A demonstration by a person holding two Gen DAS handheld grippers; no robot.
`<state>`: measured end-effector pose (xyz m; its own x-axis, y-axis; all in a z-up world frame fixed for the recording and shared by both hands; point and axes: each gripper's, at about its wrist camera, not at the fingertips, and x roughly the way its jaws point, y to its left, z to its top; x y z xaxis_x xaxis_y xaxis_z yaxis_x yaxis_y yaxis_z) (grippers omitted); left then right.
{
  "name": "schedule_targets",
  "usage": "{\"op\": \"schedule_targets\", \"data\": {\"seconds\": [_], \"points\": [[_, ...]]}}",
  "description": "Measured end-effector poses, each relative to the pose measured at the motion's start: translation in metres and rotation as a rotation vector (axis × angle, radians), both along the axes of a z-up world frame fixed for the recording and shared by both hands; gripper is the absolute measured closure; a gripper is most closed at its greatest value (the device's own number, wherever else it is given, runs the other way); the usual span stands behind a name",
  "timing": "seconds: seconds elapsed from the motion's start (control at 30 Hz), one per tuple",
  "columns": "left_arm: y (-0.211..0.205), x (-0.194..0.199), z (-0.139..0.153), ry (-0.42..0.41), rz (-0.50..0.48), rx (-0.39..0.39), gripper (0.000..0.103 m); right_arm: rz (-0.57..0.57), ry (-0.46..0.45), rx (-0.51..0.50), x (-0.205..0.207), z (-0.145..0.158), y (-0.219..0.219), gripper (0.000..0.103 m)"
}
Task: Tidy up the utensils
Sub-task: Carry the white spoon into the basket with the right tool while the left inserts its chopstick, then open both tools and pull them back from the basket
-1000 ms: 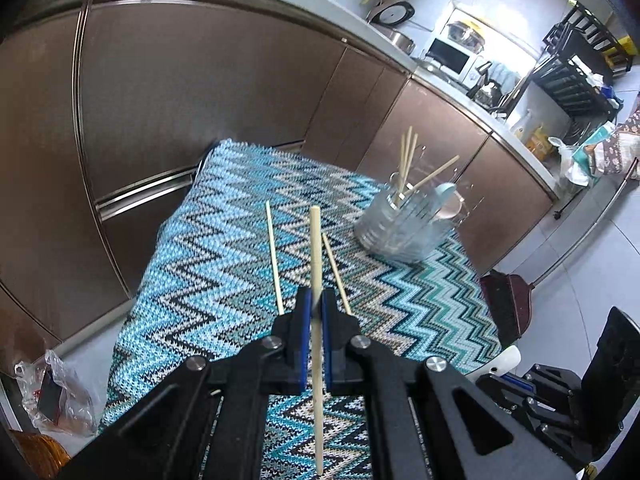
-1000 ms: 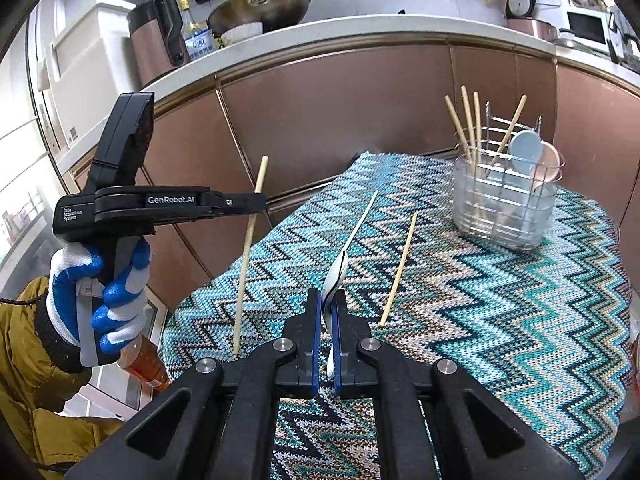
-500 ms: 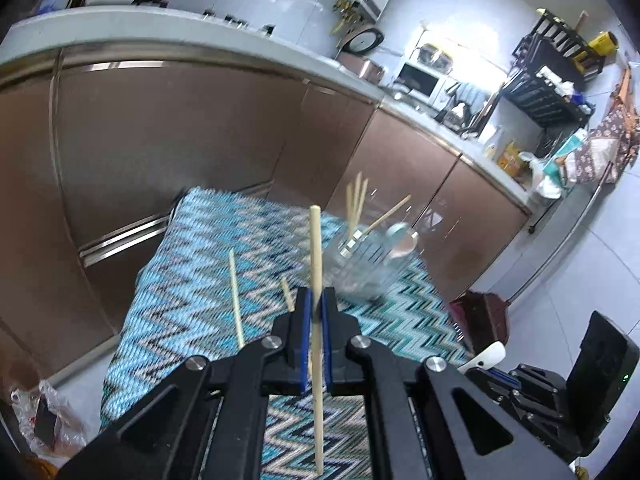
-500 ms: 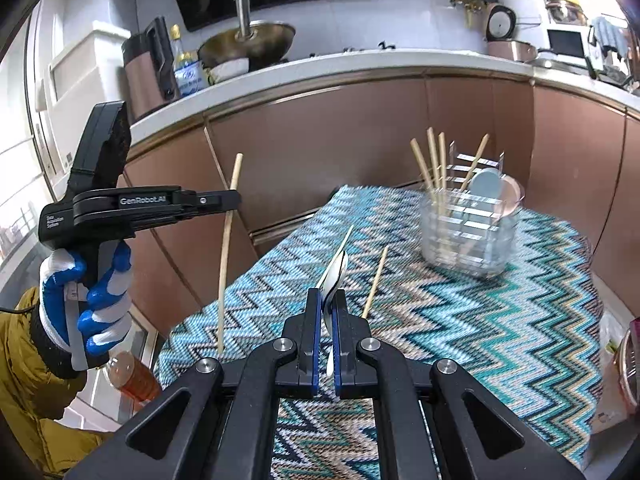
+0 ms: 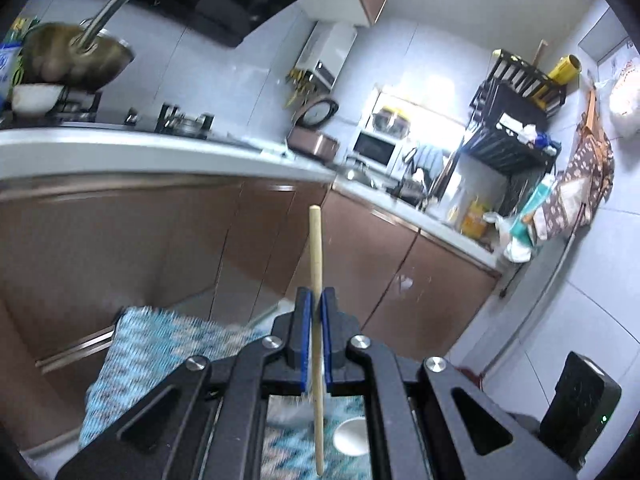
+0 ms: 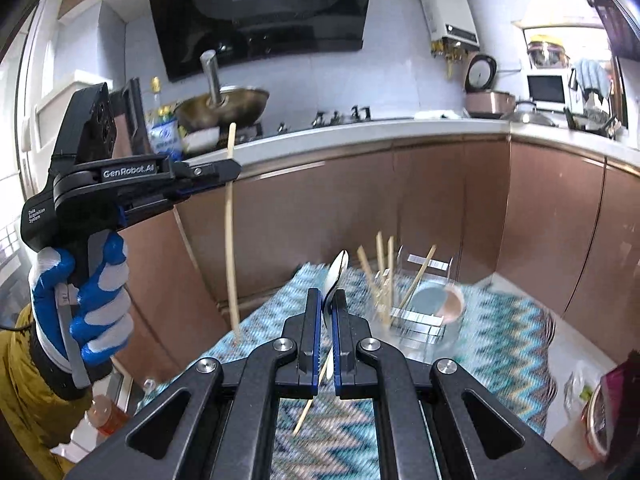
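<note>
My right gripper (image 6: 328, 312) is clamped on a white spoon (image 6: 335, 280). My left gripper (image 5: 316, 312) is clamped on a long chopstick (image 5: 316, 264), held upright above the zigzag cloth (image 6: 500, 344). Another chopstick (image 6: 310, 400) lies on the cloth. Further back, w/ more sticks inside, stands the wire holder (image 6: 420, 308).

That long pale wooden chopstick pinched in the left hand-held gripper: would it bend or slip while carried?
The long pale wooden chopstick looks stiff, showing little sag. Pinched at one narrow spot in the left hand-held gripper, it may pivot. It is probably light.
</note>
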<state>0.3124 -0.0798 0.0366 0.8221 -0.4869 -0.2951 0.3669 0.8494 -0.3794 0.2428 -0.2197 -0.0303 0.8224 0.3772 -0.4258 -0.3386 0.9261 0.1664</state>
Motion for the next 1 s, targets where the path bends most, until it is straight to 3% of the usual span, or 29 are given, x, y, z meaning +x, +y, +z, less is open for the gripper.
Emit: {"op": "schedule_targets", "data": {"seconds": [0.13,0.27,0.53,0.77,0.9,0.97,1.0], "points": [[-0.025,0.033,-0.004,-0.045,0.029,0.014,0.098,-0.013,-0.025,-0.010,0.032,0.006,-0.006,0.098],[-0.049,0.073,-0.028,-0.052,0.071,0.056,0.098,-0.021,-0.024,-0.045,0.071,-0.002,-0.008,0.098],[-0.066,0.131,-0.087,0.017,0.120,0.045,0.098,-0.035,0.040,-0.087,0.120,-0.040,-0.013,0.098],[-0.068,0.138,-0.120,0.014,0.147,0.037,0.098,-0.030,0.090,-0.116,0.134,-0.067,-0.008,0.098],[-0.059,0.132,-0.125,0.016,0.155,0.026,0.096,-0.043,0.099,-0.101,0.132,-0.069,-0.008,0.096],[-0.052,0.124,-0.120,0.014,0.150,0.016,0.091,-0.052,0.096,-0.082,0.128,-0.066,-0.012,0.092],[-0.048,0.119,-0.117,0.012,0.146,0.012,0.083,-0.057,0.092,-0.075,0.128,-0.065,-0.013,0.088]]}}
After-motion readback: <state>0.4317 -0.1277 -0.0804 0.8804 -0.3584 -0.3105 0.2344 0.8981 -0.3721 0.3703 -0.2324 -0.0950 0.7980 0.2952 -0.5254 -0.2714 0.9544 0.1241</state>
